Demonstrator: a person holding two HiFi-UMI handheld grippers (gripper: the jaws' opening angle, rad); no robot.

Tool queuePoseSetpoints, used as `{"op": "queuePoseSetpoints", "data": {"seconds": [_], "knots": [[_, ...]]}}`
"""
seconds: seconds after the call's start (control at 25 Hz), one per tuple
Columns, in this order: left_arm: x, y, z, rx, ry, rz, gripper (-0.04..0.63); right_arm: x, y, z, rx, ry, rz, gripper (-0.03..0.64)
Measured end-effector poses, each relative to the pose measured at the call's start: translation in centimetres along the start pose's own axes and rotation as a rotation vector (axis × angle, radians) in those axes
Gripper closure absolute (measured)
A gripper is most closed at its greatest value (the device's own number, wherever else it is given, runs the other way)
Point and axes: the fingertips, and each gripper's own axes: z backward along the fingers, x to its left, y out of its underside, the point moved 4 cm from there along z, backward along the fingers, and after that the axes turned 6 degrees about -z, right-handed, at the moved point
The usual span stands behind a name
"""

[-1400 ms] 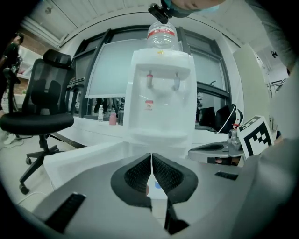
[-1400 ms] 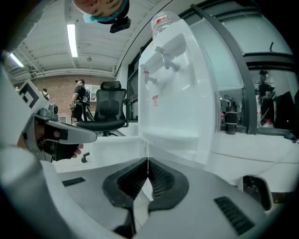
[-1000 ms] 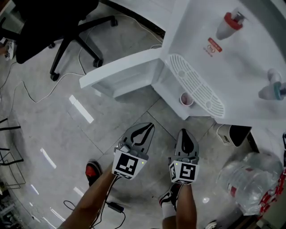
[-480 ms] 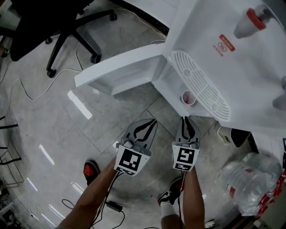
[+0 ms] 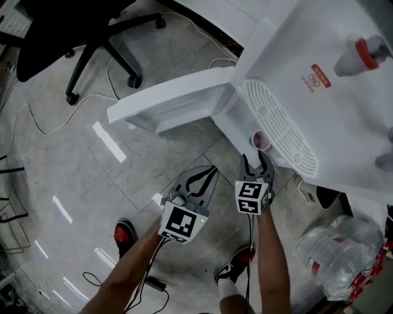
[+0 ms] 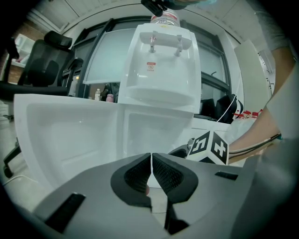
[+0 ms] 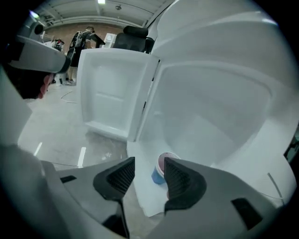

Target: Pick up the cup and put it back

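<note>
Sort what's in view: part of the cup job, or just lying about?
Job: cup in the open cabinet; right gripper, jaws just been opening, cup ahead of them, not between.
Lying about: office chair; water jug; left gripper, shut, empty.

You work under bright, even overhead light: pale streaks of glare lie on the glossy floor [image 5: 73,159] to the left of your left gripper [image 5: 210,170], and the white dispenser [image 5: 319,49] ahead and to its right is almost washed out. In both gripper views the wide lens bows straight edges and blackens the corners, the jaws nearest the lens look soft, and a ceiling lamp [image 7: 101,2] glares at the top of the right gripper view.
</note>
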Motion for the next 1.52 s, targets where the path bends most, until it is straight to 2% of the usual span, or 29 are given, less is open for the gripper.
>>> {"op": "queuePoseSetpoints", "data": {"seconds": [0.16, 0.32, 0.68, 0.8, 1.0, 1.28, 1.52], "knots": [[0.8, 0.1, -0.1, 0.001, -0.013, 0.002, 0.566, -0.4, 0.6, -1.7, 0.033, -0.003, 0.043, 0.430], [1.7, 0.5, -0.1, 0.006, -0.031, 0.010, 0.566, -1.2, 0.9, -2.9, 0.060, 0.002, 0.012, 0.428], [2.8, 0.9, -0.2, 0.014, -0.060, 0.023, 0.566, -1.6, 2.0, -4.7, 0.115, 0.019, 0.022, 0.428], [3.1, 1.1, -0.3, 0.017, -0.066, 0.023, 0.566, -1.8, 1.9, -4.9, 0.108, 0.047, 0.042, 0.455], [3.2, 1.1, -0.4, 0.017, -0.072, 0.027, 0.566, -2.2, 1.9, -5.2, 0.116, 0.072, 0.086, 0.570], [3.4, 1.0, -0.3, 0.019, -0.079, 0.027, 0.566, -1.9, 2.1, -5.0, 0.131, 0.047, 0.078, 0.578], [3.5, -0.3, 1.1, 0.023, -0.086, 0.024, 0.566, -1.4, -0.1, -2.8, 0.092, 0.021, 0.066, 0.580]]}}
